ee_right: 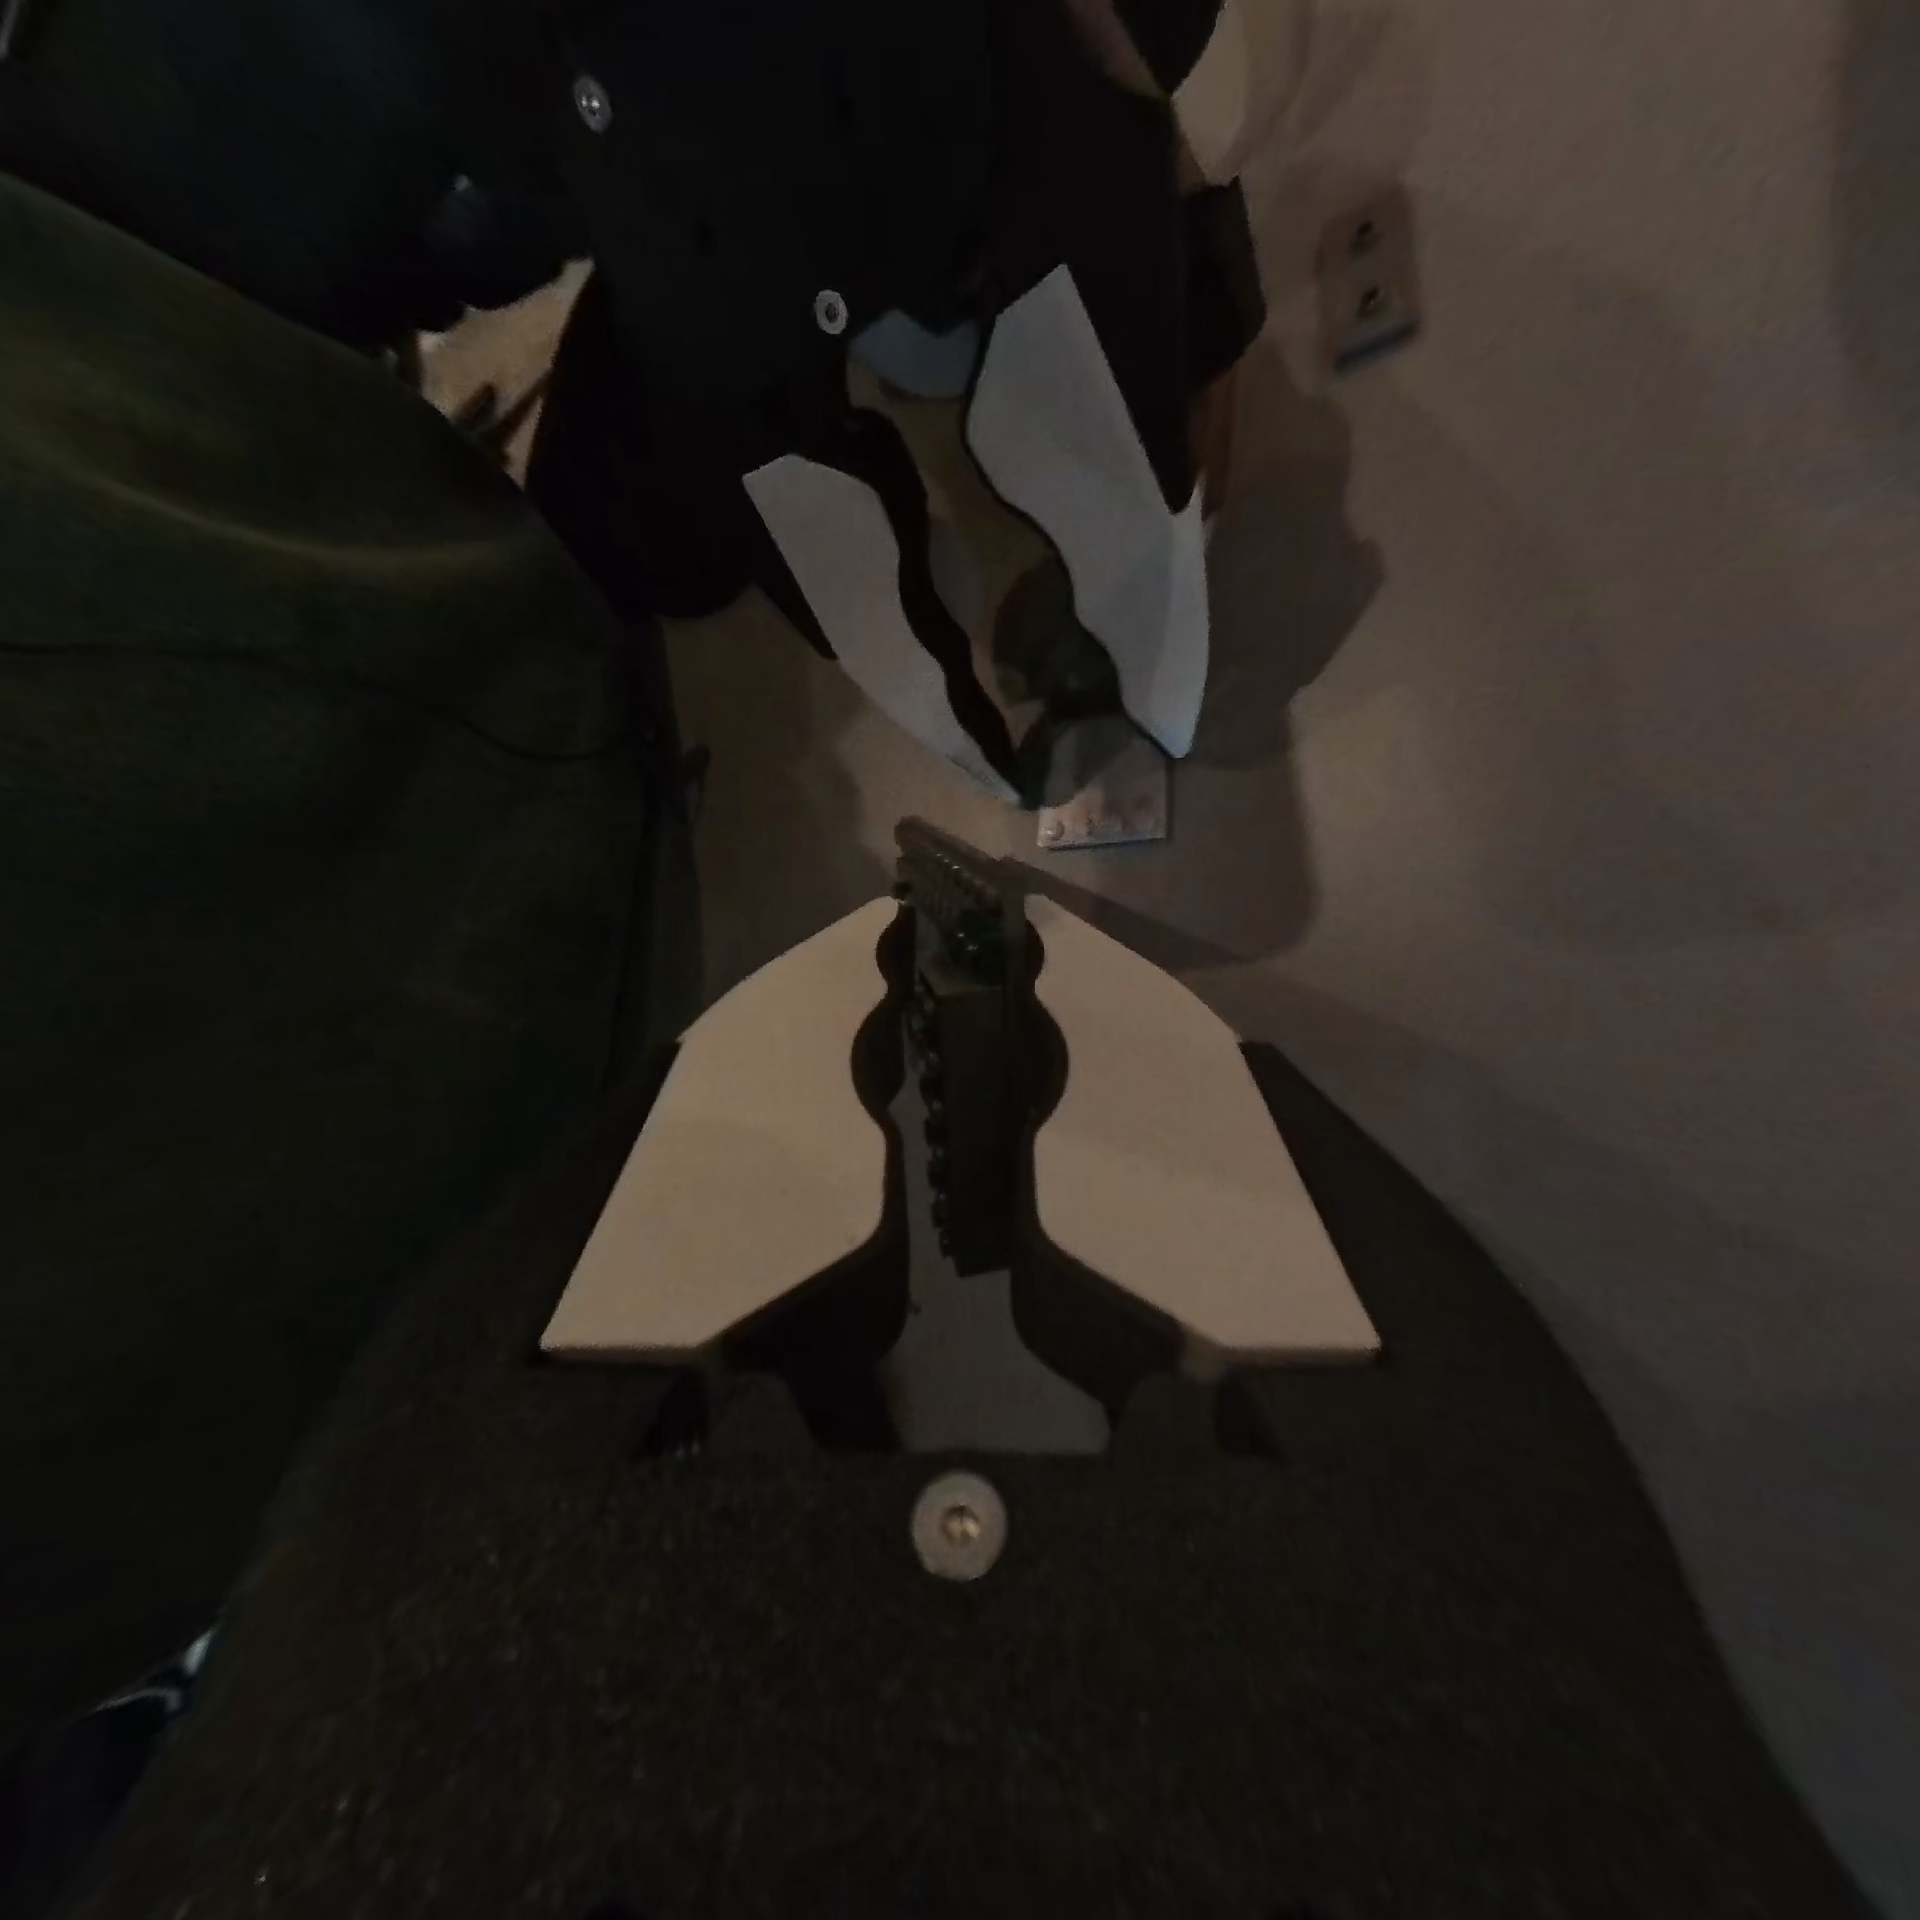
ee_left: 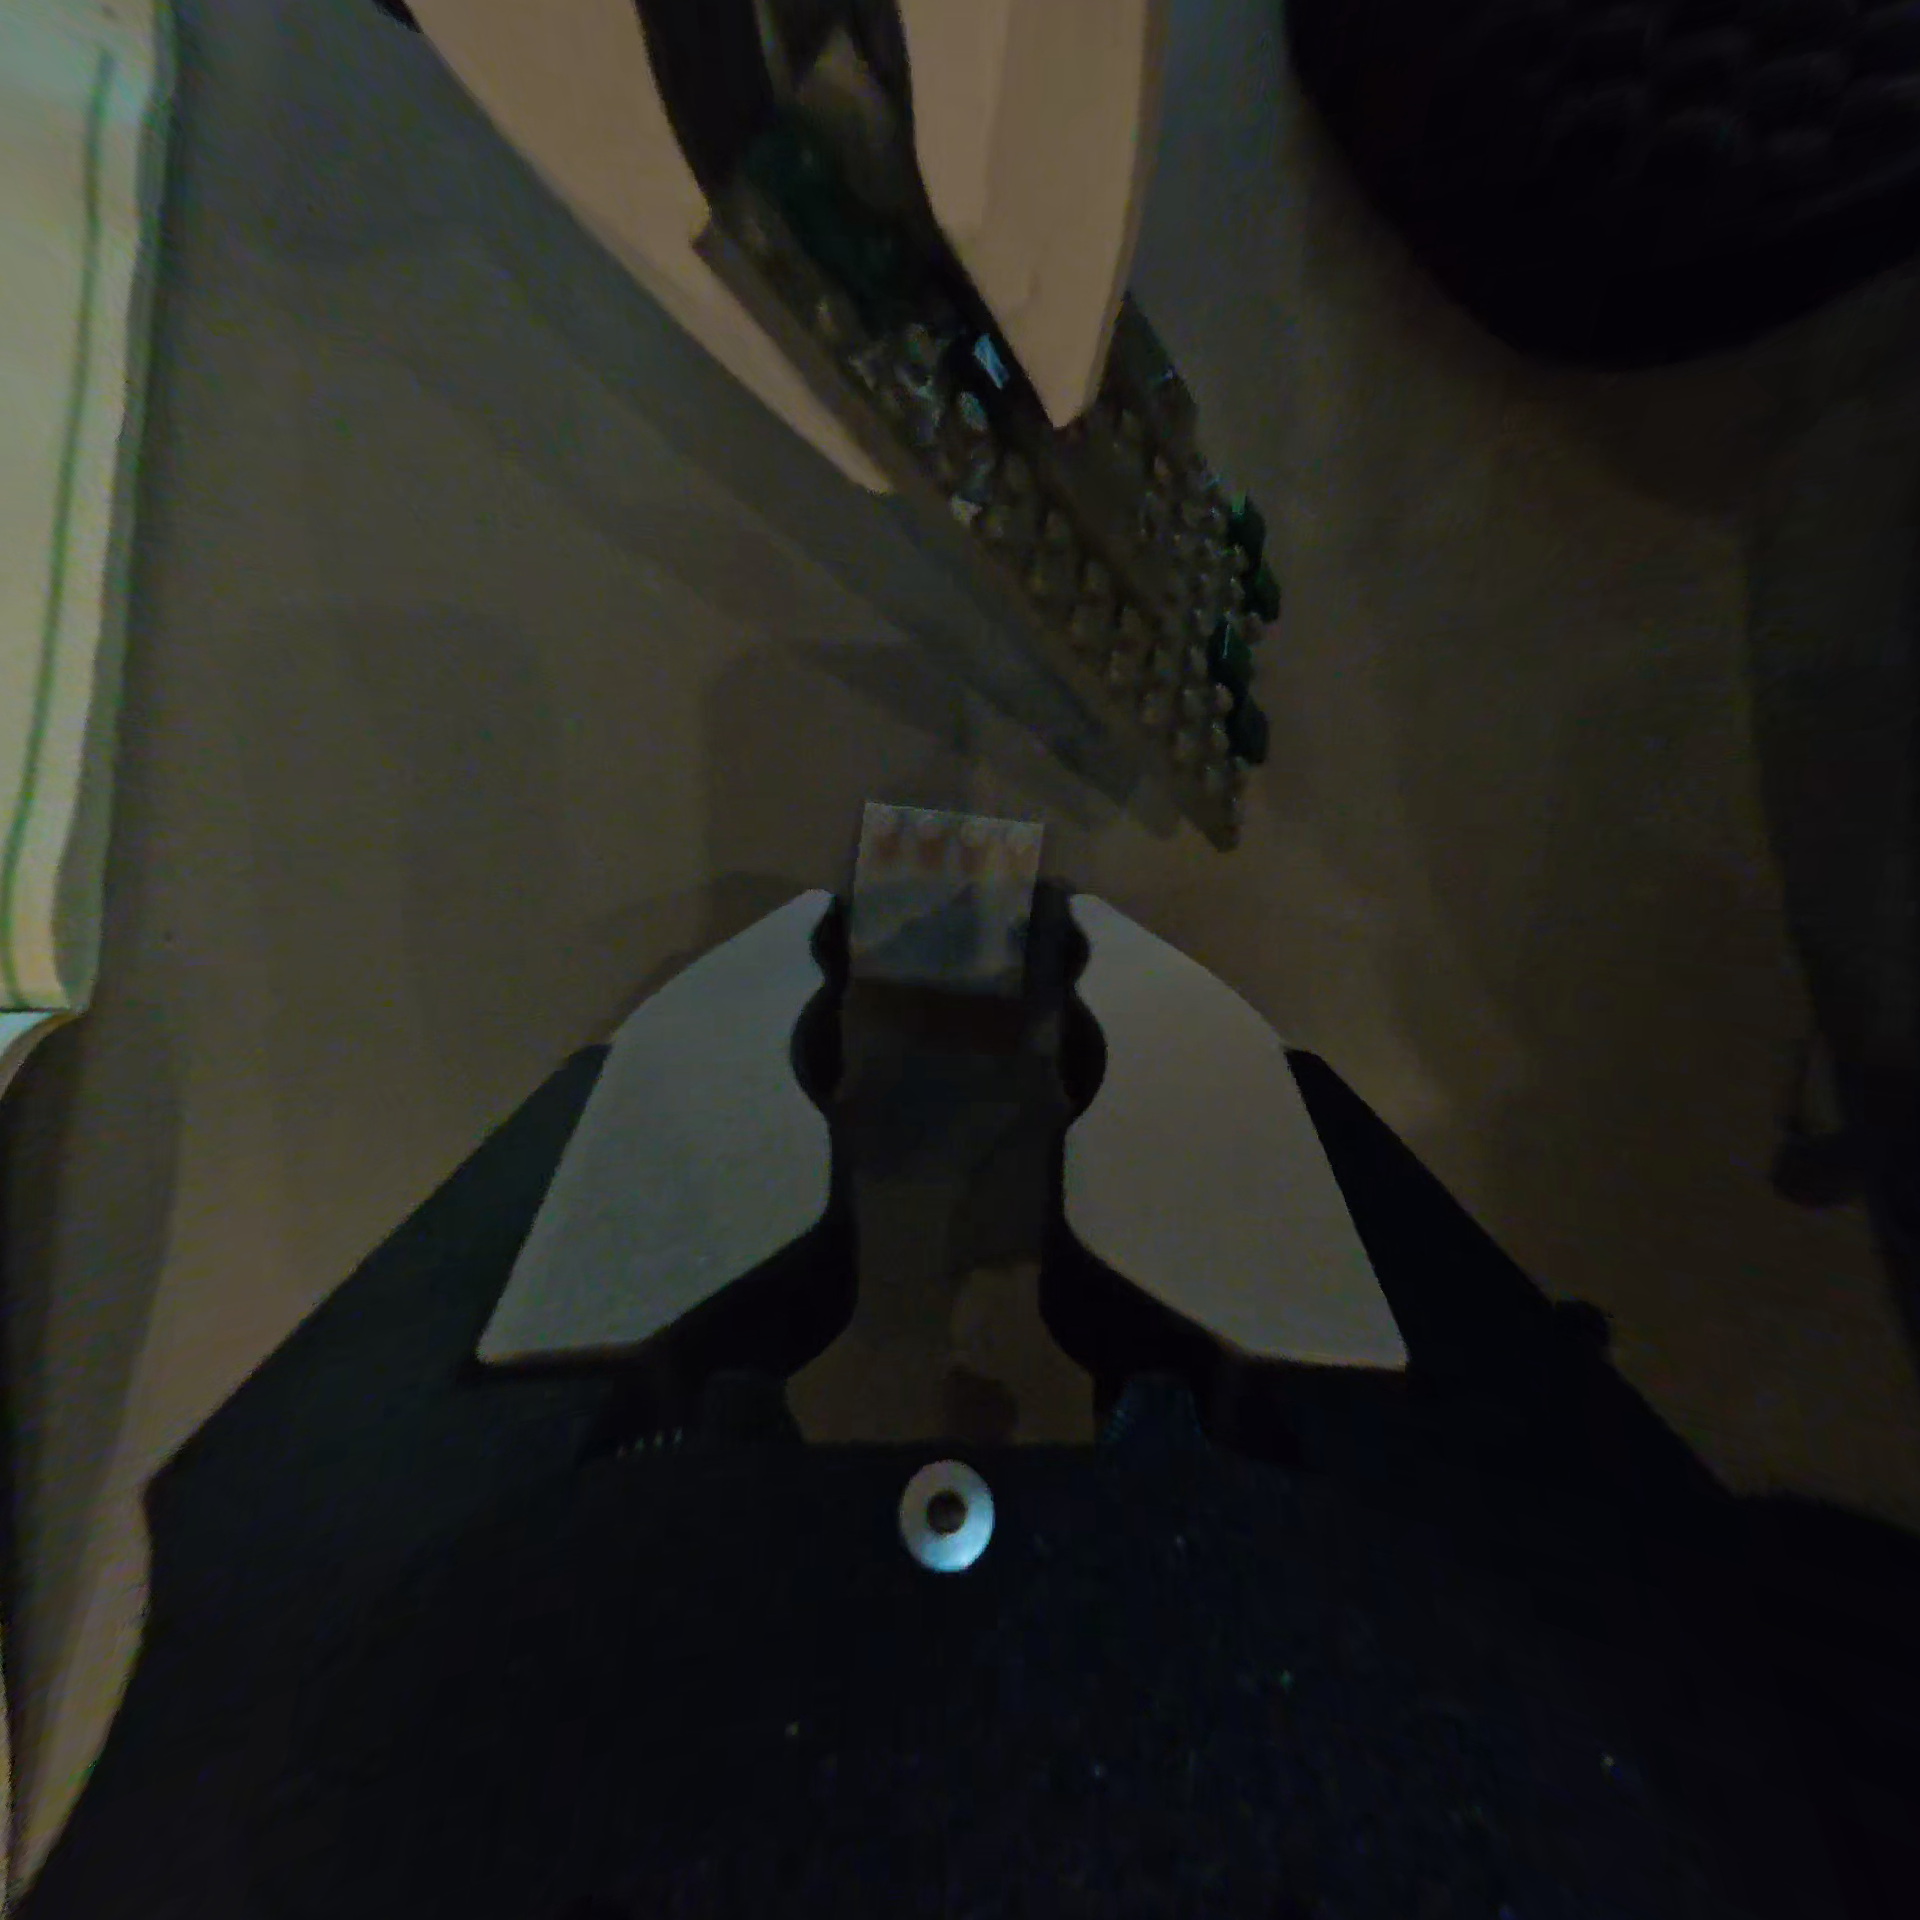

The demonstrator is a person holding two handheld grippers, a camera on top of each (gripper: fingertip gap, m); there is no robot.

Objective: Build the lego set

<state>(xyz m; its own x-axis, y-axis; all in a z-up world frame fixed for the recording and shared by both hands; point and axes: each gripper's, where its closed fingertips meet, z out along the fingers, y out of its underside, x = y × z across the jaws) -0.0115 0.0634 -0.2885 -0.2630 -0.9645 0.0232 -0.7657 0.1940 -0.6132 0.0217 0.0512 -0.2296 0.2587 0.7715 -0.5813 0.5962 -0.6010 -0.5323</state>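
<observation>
Holding a plate (ee_left: pixel 948 902) pinched in our left claw (ee_left: pixel 948 914), we are bringing it to the studded assembly (ee_left: pixel 1122 582) clamped in our right claw (ee_right: pixel 961 935).

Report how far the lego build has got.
Done: a grey studded plate assembly with dark green pieces along one edge exists, clamped in the right hand-held gripper. In hand: the left hand-held gripper holds a small pale plate near it, not yet joined. Left: attaching that plate; one loose piece lies on the table.
</observation>
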